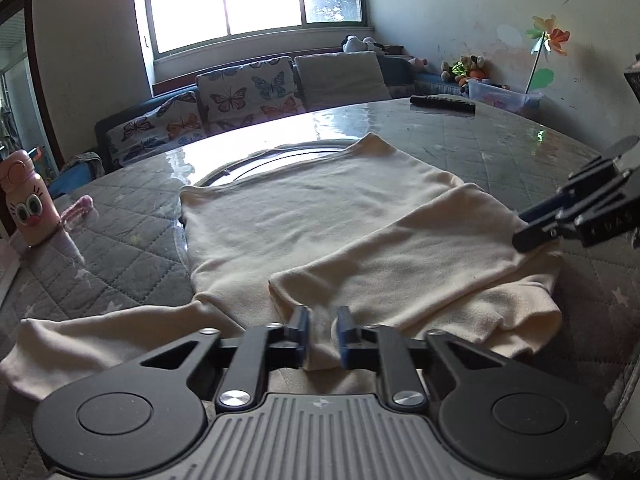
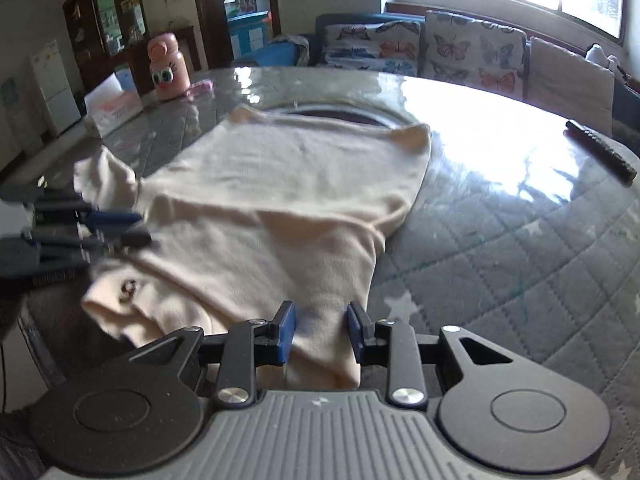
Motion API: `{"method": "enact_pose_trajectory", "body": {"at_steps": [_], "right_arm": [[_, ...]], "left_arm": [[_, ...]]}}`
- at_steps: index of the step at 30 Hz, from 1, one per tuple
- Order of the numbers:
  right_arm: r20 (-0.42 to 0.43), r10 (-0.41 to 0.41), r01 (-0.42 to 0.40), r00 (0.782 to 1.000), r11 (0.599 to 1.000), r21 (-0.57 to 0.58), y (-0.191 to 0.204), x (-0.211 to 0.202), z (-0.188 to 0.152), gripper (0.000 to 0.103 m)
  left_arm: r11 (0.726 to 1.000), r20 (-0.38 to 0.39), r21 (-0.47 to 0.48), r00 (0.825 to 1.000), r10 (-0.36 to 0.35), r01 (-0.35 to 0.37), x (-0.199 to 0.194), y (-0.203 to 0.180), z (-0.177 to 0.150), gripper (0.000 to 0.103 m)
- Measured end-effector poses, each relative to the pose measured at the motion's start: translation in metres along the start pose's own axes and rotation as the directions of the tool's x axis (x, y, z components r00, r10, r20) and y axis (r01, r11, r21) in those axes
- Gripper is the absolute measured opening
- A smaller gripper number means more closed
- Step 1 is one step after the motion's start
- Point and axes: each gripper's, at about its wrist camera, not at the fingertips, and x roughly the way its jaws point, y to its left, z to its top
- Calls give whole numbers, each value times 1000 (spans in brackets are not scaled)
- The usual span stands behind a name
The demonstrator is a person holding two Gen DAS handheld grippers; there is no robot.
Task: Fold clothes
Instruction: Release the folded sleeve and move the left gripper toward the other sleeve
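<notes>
Cream shirt (image 1: 320,216) spread flat on the quilted, plastic-covered table (image 1: 500,148) — one sleeve folded across the body, the other trailing off to the left. Left claw (image 1: 323,334) pinching a fold of cloth at the near edge. Right claw (image 2: 321,330) likewise clamped on the shirt's edge — fabric bunched between its blue pads (image 2: 287,332). Pink bottle (image 1: 26,204) standing at the table's far left.

Your right gripper (image 2: 321,330) has its two blue pads closed on a fold of the cream shirt (image 2: 280,200), which lies spread over the quilted table (image 2: 500,240). Your left gripper (image 2: 120,228) sits at the shirt's left edge, blurred. A pink bottle (image 2: 168,68) stands at the far edge.
</notes>
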Motion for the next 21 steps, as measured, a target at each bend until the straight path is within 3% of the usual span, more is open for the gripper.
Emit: {"method": "enact_pose_trajectory", "body": {"at_steps": [8, 15, 21], "right_arm": [[57, 16, -13, 998, 999, -51, -1, -11, 20, 30], [77, 24, -20, 997, 998, -52, -4, 12, 35, 30], [54, 13, -9, 998, 997, -76, -2, 30, 34, 30]], "left_arm": [[999, 54, -48, 998, 23, -21, -25, 14, 17, 2], [998, -12, -56, 999, 38, -38, -13, 17, 10, 5], [997, 4, -55, 998, 60, -59, -20, 21, 13, 7]]}}
